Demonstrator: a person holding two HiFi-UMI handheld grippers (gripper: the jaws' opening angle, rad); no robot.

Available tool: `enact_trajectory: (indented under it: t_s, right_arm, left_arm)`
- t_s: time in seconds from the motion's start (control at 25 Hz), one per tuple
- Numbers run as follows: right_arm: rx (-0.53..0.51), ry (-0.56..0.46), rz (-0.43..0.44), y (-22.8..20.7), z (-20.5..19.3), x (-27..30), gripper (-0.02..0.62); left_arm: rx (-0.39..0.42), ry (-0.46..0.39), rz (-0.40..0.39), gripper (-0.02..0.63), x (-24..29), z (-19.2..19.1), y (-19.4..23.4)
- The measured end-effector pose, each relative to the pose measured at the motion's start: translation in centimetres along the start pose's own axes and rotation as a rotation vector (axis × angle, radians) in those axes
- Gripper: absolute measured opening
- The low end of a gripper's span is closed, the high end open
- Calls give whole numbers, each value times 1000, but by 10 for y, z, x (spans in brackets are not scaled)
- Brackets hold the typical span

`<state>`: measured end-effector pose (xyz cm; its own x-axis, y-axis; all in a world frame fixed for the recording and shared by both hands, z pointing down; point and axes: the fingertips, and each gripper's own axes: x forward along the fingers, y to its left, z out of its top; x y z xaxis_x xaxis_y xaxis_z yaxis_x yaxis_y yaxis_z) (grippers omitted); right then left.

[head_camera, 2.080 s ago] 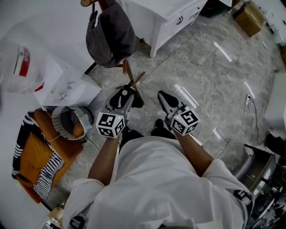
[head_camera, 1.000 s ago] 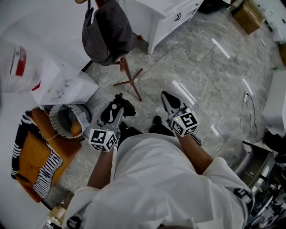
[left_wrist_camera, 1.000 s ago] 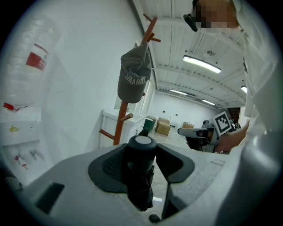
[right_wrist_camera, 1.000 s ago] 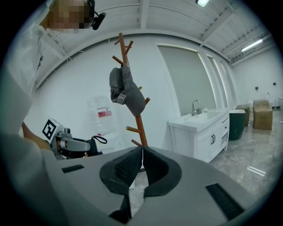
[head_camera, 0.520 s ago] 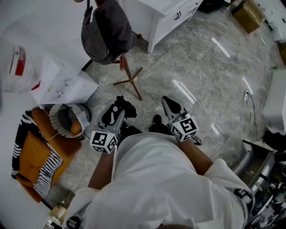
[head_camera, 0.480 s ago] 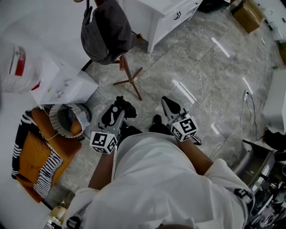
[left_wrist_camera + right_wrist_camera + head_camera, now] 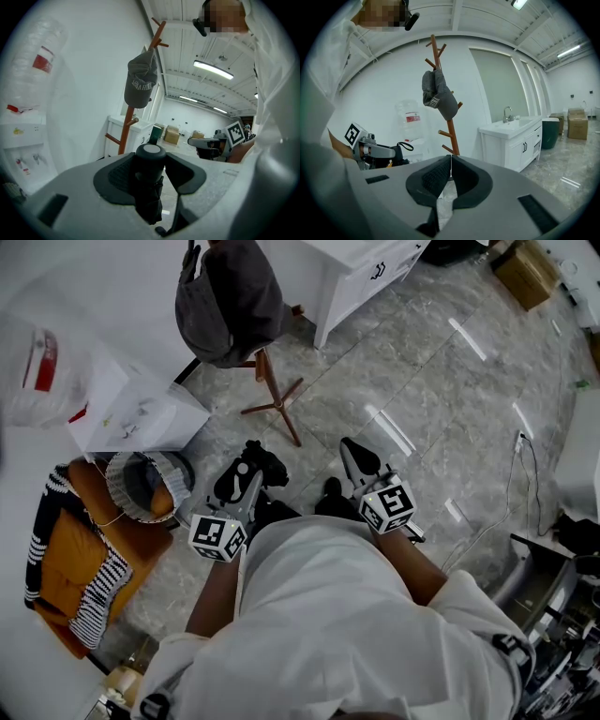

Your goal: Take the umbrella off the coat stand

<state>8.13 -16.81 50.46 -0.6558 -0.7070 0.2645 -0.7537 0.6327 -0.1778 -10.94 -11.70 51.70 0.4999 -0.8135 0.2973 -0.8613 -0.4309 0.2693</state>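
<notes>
- The left gripper (image 7: 242, 474) has its jaws well apart and pressed on the folded black umbrella (image 7: 149, 187), gripping it just under the rounded end cap. The umbrella is clear of the coat stand (image 7: 273, 401) and held in front of the person, above the floor (image 7: 422, 399).
- Slip: most of the umbrella seems to hang below the pads, so a jolt or a slackening of the jaws could let it slide through and drop to the floor.
- Twist: the grip sits on one narrow band of a round, fabric-wrapped body — a quick swing could turn the umbrella in the pads and loosen the hold.
- No backup: the right gripper (image 7: 450, 164) has its jaws closed together on nothing and is held beside the left one, so it likely could not catch or steady the umbrella in time.
- Stand: the coat stand is near, just ahead of the grippers, with a grey cap (image 7: 230, 301) hanging on it — a careless sweep of the umbrella's lower end could knock the thin legs or dislodge the cap.
</notes>
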Motion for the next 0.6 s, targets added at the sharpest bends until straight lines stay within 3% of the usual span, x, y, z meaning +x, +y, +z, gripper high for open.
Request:
enact_trajectory:
  t_s: [0.6]
  right_arm:
    - [4, 1, -13, -4, -2, -5, 14]
  left_arm:
    - [-14, 26, -40, 209, 9, -7, -9]
